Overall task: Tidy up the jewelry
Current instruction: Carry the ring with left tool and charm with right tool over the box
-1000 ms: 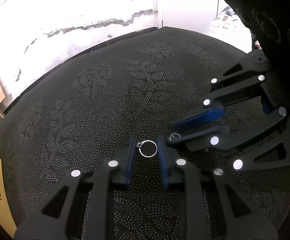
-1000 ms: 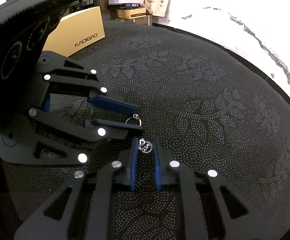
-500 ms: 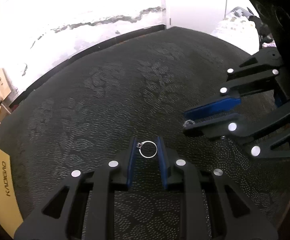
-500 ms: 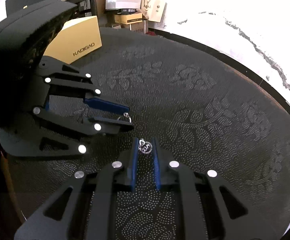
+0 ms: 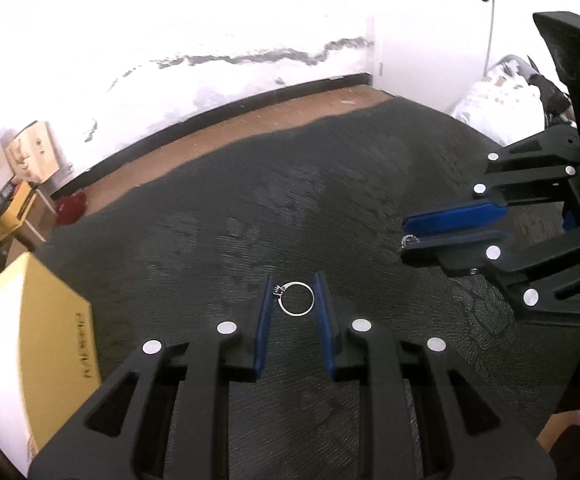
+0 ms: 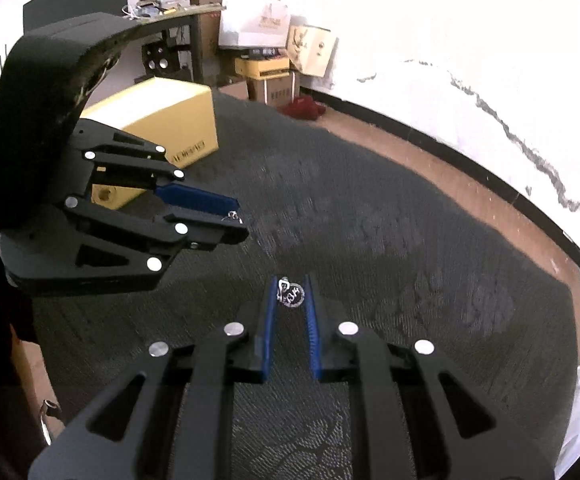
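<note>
Ring (image 5: 296,299), thin silver band with a small set stone at its upper left, sits pinched between the blue pads of the left gripper (image 5: 291,294), band face-on to that wrist camera. From the right wrist view the same ring (image 6: 233,215) shows only as a small glint at the left gripper (image 6: 232,220) fingertips.

Second piece: ornate silver charm (image 6: 290,295) with openwork loops, clamped between the blue pads of the right gripper (image 6: 290,292). From the left wrist view it shows as a small beaded bit (image 5: 408,239) at the tip of the right gripper (image 5: 407,236), its jaws nearly together on it.

Both grippers are held above a dark patterned cloth (image 5: 250,208), well apart from each other. A yellow box (image 6: 162,120) rests on the cloth's far edge, behind the left gripper. Brown floor (image 6: 429,156) and white wall lie beyond.
</note>
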